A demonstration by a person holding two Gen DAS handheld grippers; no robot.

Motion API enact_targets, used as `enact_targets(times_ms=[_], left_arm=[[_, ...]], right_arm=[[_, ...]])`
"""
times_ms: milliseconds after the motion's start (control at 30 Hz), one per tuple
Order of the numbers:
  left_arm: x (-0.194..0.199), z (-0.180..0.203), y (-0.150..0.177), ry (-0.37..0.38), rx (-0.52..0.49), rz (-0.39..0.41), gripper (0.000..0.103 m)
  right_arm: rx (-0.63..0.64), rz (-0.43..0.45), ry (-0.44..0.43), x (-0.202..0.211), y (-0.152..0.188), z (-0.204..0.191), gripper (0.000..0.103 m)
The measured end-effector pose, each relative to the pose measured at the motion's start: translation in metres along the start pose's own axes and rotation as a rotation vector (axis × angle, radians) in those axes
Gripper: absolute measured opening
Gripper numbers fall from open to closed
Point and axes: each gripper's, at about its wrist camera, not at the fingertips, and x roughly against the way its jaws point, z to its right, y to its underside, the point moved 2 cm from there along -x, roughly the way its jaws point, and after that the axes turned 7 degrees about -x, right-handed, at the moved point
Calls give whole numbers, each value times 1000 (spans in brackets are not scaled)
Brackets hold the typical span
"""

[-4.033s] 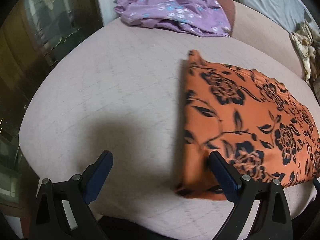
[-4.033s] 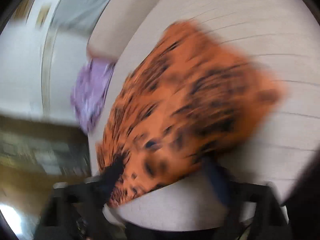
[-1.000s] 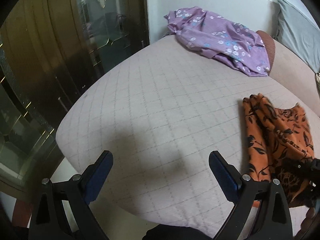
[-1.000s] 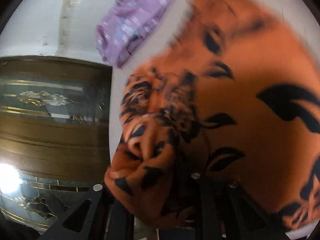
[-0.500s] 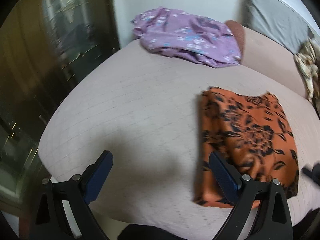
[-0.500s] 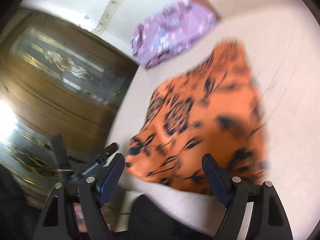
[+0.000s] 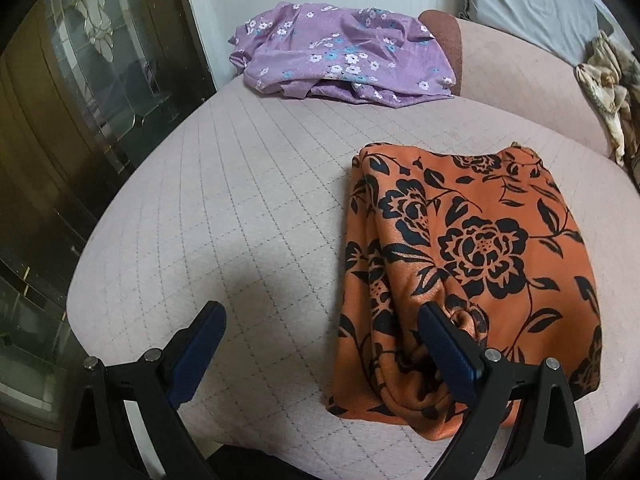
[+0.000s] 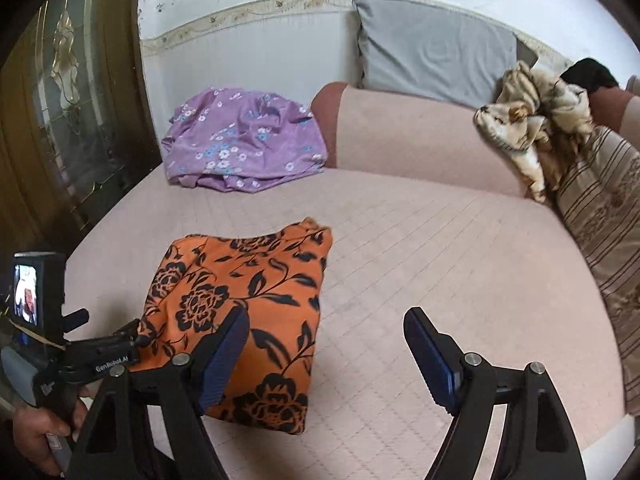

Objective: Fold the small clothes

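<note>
- Right gripper [image 8: 326, 350]: jaws spread wide, nothing between them, above the bed [image 8: 440, 264].
- Left gripper [image 7: 320, 344]: jaws spread, empty; the right-hand one is over the near edge of the orange cloth [image 7: 472, 264].
- Orange cloth: black flower print, folded into a rough rectangle, flat on the bed at the near edge.
- Purple cloth [image 7: 340, 56]: flowered, crumpled, at 12 o'clock from the orange cloth, well apart.
- Grey pillow [image 8: 432, 52]: against the wall.

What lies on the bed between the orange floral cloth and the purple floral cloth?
Nothing: only bare quilted bed cover separates the orange cloth from the purple cloth. Both wrist views show that stretch clearly.
</note>
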Motion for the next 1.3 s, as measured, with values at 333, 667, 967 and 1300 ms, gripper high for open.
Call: enact_targets(times_ms=[333, 667, 967, 1300], left_arm=[[-30, 11, 13, -90, -94, -33, 96], [-20, -7, 11, -34, -51, -17, 96], [23, -15, 5, 112, -16, 107, 96], [-32, -12, 29, 406, 81, 2, 18]], right_arm=[[-14, 27, 0, 2, -9, -8, 82], [13, 18, 4, -10, -11, -21, 82], [70, -36, 23, -48, 3, -43, 82], [-54, -231, -166, -129, 68, -19, 63]])
